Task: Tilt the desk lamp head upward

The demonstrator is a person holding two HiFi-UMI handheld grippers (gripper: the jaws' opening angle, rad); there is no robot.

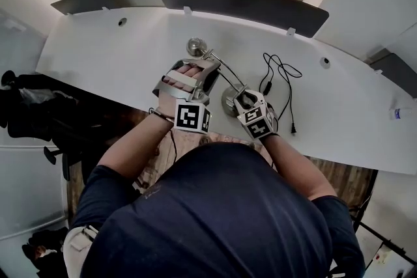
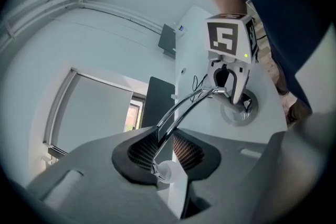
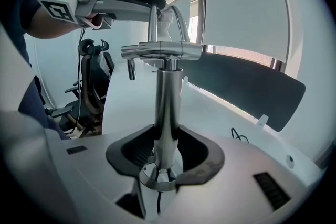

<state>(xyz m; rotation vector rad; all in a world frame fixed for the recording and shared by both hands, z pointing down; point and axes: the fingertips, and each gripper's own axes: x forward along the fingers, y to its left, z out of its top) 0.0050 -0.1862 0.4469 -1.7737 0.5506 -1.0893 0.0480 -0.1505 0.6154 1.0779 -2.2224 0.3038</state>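
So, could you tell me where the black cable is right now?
In the head view the black cable lies on the white desk, just right of the right gripper.

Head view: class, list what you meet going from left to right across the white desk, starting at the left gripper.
In order: left gripper → right gripper → black cable → round desk hole → small white object at the desk's right edge.

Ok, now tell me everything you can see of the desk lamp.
The desk lamp is shiny silver metal: a round base on the white desk, an upright post with a cross joint, and a thin curved arm ending in a small head. The right gripper clamps the post low down; the left gripper grips the arm by the head. A black cord lies beside it.
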